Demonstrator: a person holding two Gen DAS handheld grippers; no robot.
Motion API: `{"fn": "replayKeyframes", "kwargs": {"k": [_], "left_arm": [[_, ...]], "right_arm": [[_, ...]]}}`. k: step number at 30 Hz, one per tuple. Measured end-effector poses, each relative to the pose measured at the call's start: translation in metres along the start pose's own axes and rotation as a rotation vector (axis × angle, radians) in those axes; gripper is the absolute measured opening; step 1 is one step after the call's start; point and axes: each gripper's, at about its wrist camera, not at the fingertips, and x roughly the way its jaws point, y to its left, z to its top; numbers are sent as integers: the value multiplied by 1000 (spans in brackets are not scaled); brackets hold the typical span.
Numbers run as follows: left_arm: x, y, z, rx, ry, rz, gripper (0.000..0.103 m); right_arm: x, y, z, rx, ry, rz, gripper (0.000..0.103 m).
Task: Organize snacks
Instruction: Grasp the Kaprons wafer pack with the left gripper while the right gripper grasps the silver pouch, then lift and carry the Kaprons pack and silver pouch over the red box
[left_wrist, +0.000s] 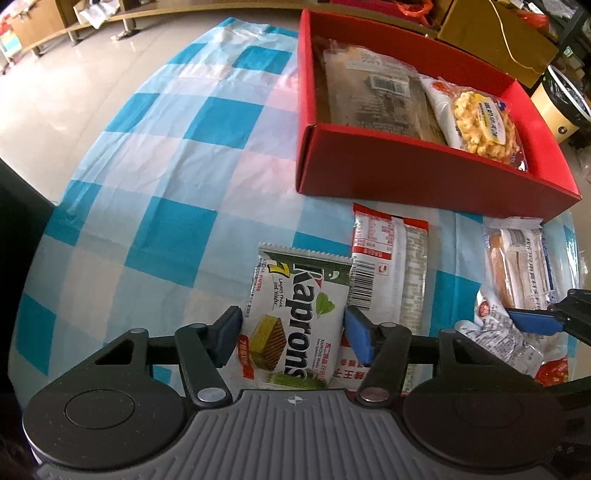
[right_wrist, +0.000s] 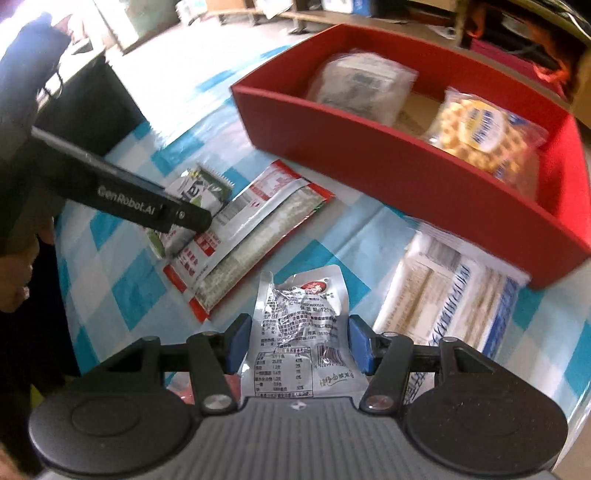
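Wafers: the Kaprons wafer packet (left_wrist: 295, 317) lies flat on the desk (left_wrist: 166, 184) between the left gripper (left_wrist: 293, 330)'s parted fingers, long axis running along them. The right gripper (right_wrist: 299, 343), also apart, straddles a silver pouch (right_wrist: 301, 325). The red box (left_wrist: 424, 177) sits ahead, nearer the right.

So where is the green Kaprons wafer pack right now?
In the left wrist view, the Kaprons wafer pack lies on the checked cloth between the left gripper jaws, overlapping the red-and-white packet.
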Motion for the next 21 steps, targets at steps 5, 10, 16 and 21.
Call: {"fn": "replayKeyframes", "kwargs": {"k": [5,10,16,21], "left_arm": [[-13,-4,0,21,-45,-3,67],[-24,-16,2,43,-78,-11,67],[-24,-27,4,68,-90,2,67],[-24,-32,7,80,-100,11,67]], "right_arm": [[-19,-8,-1,62,-75,8,55],[-27,-13,4,105,-134,-8,55],[-36,-21,5,188,-243,14,55],[-44,-24,6,217,-291,12,55]]}}
